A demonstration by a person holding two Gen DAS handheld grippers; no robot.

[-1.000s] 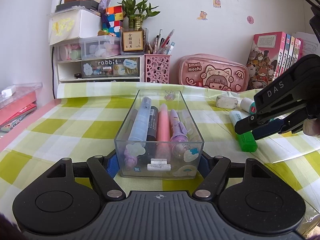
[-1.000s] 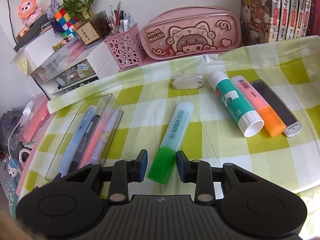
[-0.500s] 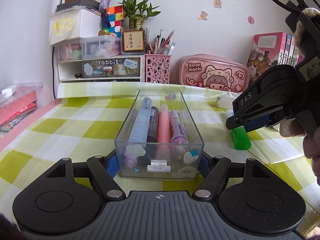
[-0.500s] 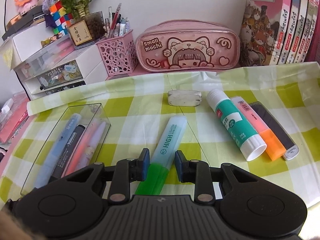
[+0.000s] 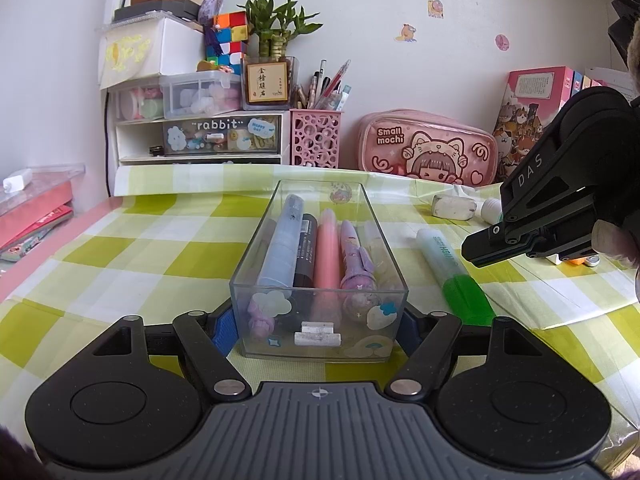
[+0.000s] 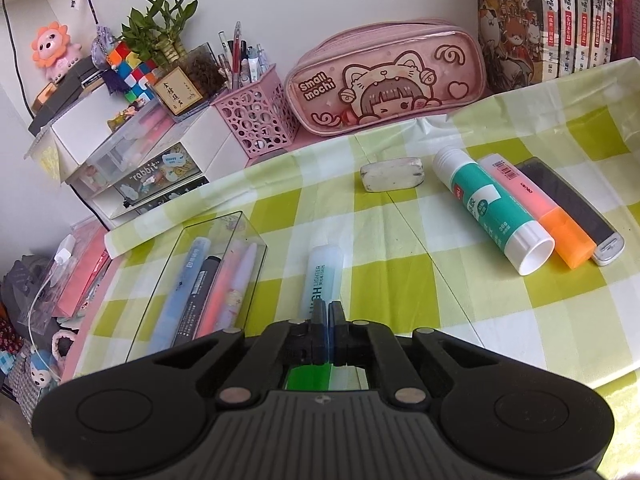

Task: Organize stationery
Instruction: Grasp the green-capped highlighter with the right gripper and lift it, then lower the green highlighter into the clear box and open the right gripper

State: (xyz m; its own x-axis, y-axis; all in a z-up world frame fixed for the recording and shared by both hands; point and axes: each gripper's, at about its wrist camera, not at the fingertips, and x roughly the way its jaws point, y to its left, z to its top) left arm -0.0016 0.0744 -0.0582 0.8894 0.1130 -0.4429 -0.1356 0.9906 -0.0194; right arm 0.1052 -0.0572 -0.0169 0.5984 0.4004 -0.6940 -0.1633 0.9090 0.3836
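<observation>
A clear plastic box (image 5: 318, 300) holding several pens stands on the checked cloth. My left gripper (image 5: 318, 326) is shut on its near end wall. The box also shows in the right wrist view (image 6: 200, 280) at the left. A green highlighter (image 5: 452, 276) lies flat on the cloth to the right of the box. My right gripper (image 6: 329, 316) is shut with its pads together and hovers above the highlighter (image 6: 324, 276), not holding it. From the left wrist view the right gripper (image 5: 480, 246) hangs just above and to the right of the highlighter.
A white eraser (image 6: 392, 172), a glue stick (image 6: 492, 208), an orange highlighter (image 6: 540, 216) and a dark flat case (image 6: 572, 208) lie at the right. A pink pencil case (image 6: 384, 80), pink pen cup (image 6: 256, 116), drawer unit (image 5: 200, 136) and books (image 6: 548, 20) line the back.
My right gripper rose off the cloth and its jaws closed without the green highlighter, which stays lying on the cloth. My left gripper and the box have not moved.
</observation>
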